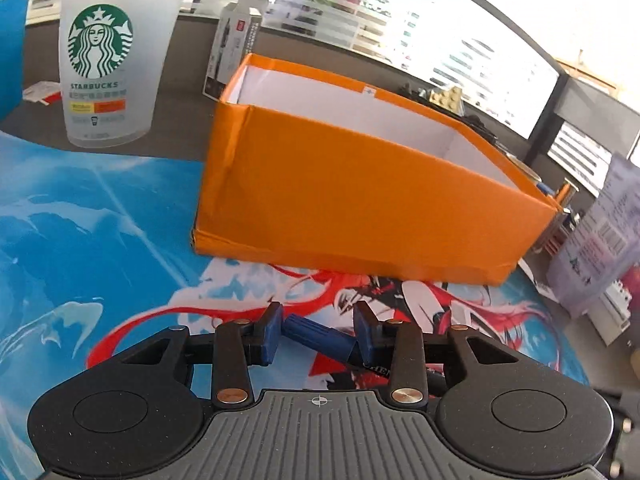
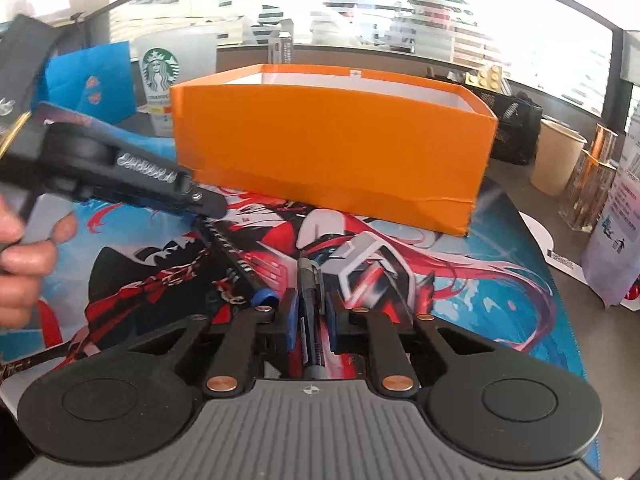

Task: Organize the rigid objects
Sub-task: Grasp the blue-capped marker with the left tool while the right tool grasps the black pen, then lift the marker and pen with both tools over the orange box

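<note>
Left tool [image 1: 318, 334] holds a blue-capped marker [image 1: 318, 336] crosswise between its blue pads, the marker's cap end at the left pad and its dark barrel running past the right pad. Right tool [image 2: 311, 316] is clamped narrow on a black pen [image 2: 310, 320], which lies lengthwise between the pads with its clipped end pointing toward the orange box [image 2: 332, 140].

Both tools sit just in front of the orange box, low over the printed mat [image 1: 100, 240] that covers the surface. From the right wrist view, the left tool [image 2: 208, 208] shows at the left of the box's front wall, gripped by a person's hand [image 2: 24, 248], and the marker's [image 2: 240, 272] barrel slants from it down toward the right tool's left pad.

Behind the box's left corner stands a frosted Starbucks cup [image 1: 108, 68], with a slim carton [image 1: 236, 44] beside it. To the box's right stand a paper cup [image 2: 556, 160] and a pale pouch [image 1: 596, 232].
</note>
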